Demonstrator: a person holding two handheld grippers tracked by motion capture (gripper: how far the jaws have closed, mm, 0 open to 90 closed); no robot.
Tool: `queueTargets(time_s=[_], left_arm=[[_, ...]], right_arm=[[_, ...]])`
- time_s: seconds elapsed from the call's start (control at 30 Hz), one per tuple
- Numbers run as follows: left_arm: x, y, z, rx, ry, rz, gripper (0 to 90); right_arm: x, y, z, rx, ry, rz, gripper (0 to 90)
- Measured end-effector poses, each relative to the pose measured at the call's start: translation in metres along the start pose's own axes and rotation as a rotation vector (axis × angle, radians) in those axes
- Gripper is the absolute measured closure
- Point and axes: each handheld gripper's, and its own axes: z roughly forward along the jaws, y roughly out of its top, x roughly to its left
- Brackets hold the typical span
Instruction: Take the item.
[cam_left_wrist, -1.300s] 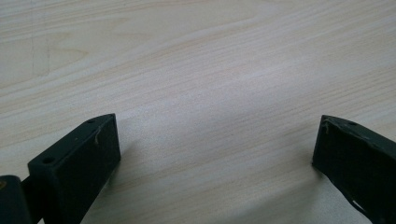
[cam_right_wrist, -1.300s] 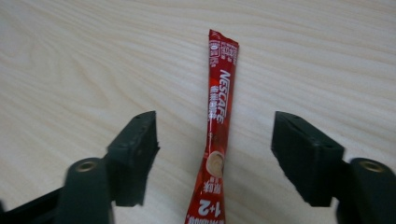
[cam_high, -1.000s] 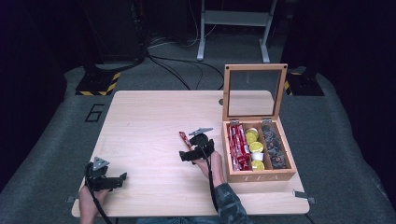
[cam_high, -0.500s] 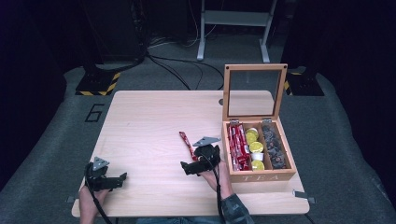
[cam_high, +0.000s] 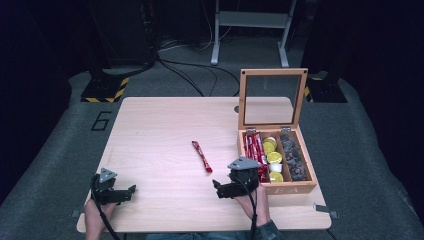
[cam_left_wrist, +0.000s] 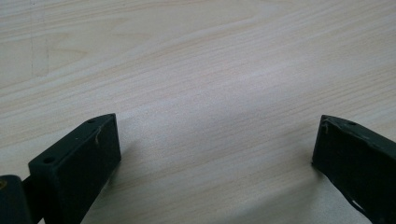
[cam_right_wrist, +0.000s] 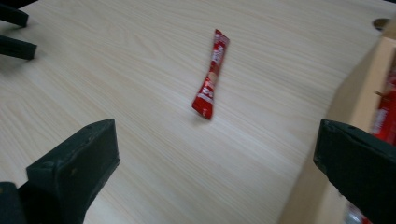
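Note:
A red sachet (cam_high: 201, 156) (cam_right_wrist: 211, 74) lies flat near the middle of the wooden table (cam_high: 160, 130). My right gripper (cam_high: 218, 190) (cam_right_wrist: 217, 140) hovers near the table's front, just left of the wooden box (cam_high: 278, 189), a short way from the sachet. Its jaws have just been opening and stand wide apart with nothing between them. My left gripper (cam_high: 131, 194) (cam_left_wrist: 217, 126) rests at the front left corner, open over bare wood.
The box's glass lid (cam_high: 272, 97) stands upright at its back. Inside are more red sachets (cam_high: 254, 147), yellow and white capsules (cam_high: 273, 159) and dark pieces (cam_high: 294, 157). The box wall (cam_right_wrist: 355, 93) is close on the right in the right gripper view.
My right gripper has drawn back from the sachet toward the front edge and to the right, beside the box. The sachet stays flat on the table. The left gripper has not moved.

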Motion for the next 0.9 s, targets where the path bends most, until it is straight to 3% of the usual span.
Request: queueTargets(time_s=[0.5, 0.9], left_arm=[[0.0, 0.0, 0.0, -0.001, 0.002, 0.0, 0.5], [0.0, 0.0, 0.0, 0.0, 0.003, -0.001, 0.5]], right_arm=[[-0.05, -0.044, -0.065, -0.046, -0.193, 0.077, 0.0], [-0.075, -0.09, -0.106, -0.061, -0.319, 0.142, 0.0]])
